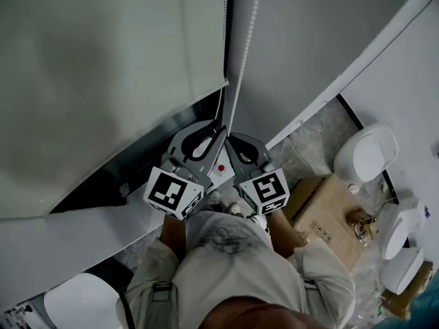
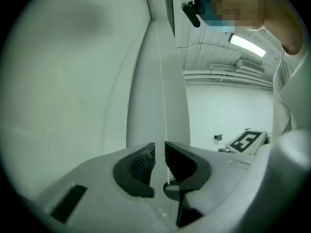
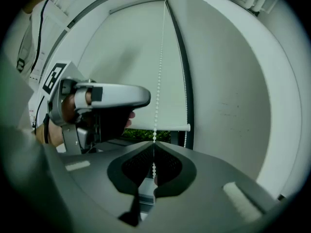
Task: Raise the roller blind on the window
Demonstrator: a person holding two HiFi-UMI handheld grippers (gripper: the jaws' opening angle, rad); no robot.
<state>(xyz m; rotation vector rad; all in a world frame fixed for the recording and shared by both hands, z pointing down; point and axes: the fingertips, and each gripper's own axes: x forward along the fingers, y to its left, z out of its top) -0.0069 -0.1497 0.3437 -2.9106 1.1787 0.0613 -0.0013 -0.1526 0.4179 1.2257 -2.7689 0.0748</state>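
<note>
Head view: your two grippers sit at center, close against the window, and the roller blind (image 1: 103,67) fills 10 o'clock. In the right gripper view the blind hangs flat with its fabric running 12 to 6. Its bottom bar (image 3: 160,126) lies 9 to 3 just above center, with a strip of greenery (image 3: 141,134) under it.

The bead chain (image 3: 159,72) drops 12 to 6 near the blind's right edge. Your right gripper (image 3: 154,152) is clamped on that chain, jaw tips together with beads above and below them. Your left gripper (image 2: 160,149) points level with its jaws a narrow gap apart. The chain threads that gap near the right pad, and I can't see the pads pressing on it.

Room: grey wall (image 3: 228,81) at 3 o'clock of the blind. On the floor in the head view, a cardboard box (image 1: 329,211) sits at 4 o'clock with white rounded fixtures (image 1: 367,153) beside it. A ceiling strip light (image 2: 248,45) shows at 2 o'clock in the left gripper view.
</note>
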